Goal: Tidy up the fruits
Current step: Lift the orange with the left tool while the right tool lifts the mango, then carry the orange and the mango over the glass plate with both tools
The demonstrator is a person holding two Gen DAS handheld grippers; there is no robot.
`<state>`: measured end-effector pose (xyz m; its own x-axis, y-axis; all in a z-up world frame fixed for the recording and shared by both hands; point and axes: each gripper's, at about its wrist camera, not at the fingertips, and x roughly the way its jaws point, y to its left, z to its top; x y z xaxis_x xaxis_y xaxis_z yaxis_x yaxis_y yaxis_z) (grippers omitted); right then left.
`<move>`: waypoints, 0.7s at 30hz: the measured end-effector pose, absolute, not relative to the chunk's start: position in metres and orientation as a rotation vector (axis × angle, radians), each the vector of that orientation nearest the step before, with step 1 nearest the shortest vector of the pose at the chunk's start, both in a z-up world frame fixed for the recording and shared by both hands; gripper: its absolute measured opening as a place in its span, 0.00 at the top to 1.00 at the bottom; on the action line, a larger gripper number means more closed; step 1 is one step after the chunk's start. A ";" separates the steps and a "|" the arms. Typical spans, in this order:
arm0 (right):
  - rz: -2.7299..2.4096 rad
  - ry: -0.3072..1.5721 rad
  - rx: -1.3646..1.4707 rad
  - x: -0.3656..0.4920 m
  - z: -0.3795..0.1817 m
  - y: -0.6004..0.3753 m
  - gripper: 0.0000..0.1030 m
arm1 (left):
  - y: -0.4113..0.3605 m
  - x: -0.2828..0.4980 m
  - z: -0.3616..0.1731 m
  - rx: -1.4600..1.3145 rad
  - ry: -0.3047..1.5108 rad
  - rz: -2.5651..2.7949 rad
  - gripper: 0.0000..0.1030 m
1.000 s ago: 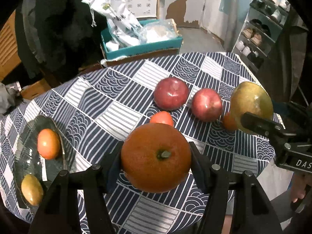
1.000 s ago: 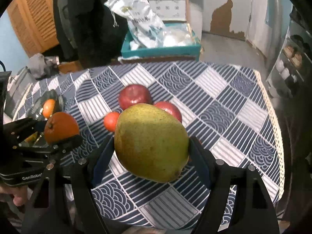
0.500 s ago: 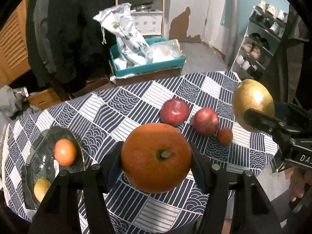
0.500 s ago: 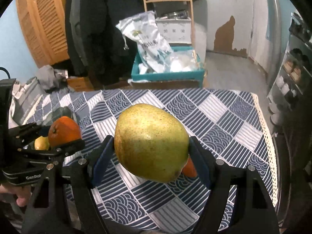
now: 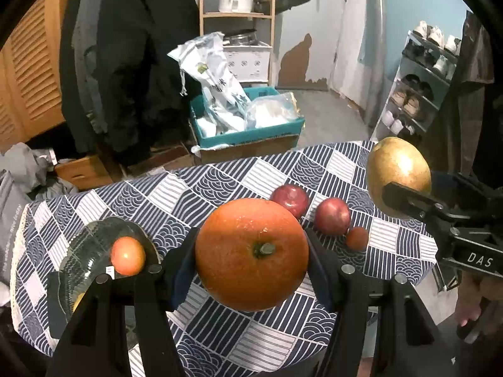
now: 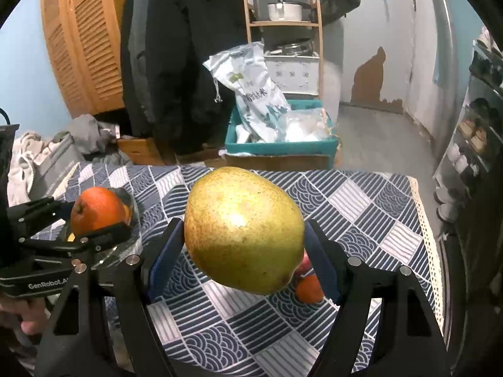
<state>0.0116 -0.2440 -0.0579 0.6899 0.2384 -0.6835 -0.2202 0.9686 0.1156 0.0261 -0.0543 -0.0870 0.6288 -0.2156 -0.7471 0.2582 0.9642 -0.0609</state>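
Note:
My left gripper [image 5: 251, 260] is shut on a large orange [image 5: 251, 254] and holds it above the patterned table. My right gripper [image 6: 243, 245] is shut on a big yellow-green mango [image 6: 243, 231], also held high; the mango shows at the right of the left wrist view [image 5: 397, 169]. A glass bowl [image 5: 85, 251] at the table's left holds a small orange fruit [image 5: 127, 256] and a yellow one, mostly hidden. Two red apples [image 5: 290, 199] [image 5: 332, 216] and a small tangerine [image 5: 356, 238] lie on the cloth at right.
The blue-and-white tablecloth [image 5: 220, 182] covers a small table. Behind it stand a teal box with plastic bags [image 5: 245, 125], dark coats, a wooden shelf and a shoe rack [image 5: 424, 84]. Clothes lie at the left.
Both grippers have risen and pulled back from the table with their fruits. The table's fruits and bowl look smaller and lower in view.

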 end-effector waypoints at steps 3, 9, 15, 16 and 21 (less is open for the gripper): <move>0.267 0.758 0.025 0.012 -0.054 -0.238 0.26 | -0.048 0.026 -0.084 0.049 0.837 -0.259 0.37; 0.290 0.746 0.023 0.012 -0.046 -0.225 0.26 | -0.034 0.024 -0.079 0.020 0.828 -0.240 0.37; 0.313 0.740 0.013 0.016 -0.041 -0.209 0.26 | -0.016 0.023 -0.073 -0.006 0.815 -0.214 0.37; 0.318 0.741 0.011 0.017 -0.040 -0.206 0.26 | -0.013 0.023 -0.072 -0.010 0.813 -0.212 0.37; 0.339 0.747 0.004 0.020 -0.040 -0.192 0.26 | 0.004 0.023 -0.071 -0.039 0.810 -0.194 0.37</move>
<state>0.0204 -0.1917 -0.0402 0.6820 0.3040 -0.6651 -0.3011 0.9456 0.1234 0.0229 0.0036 -0.0711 0.6725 -0.1874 -0.7160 0.1579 0.9815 -0.1085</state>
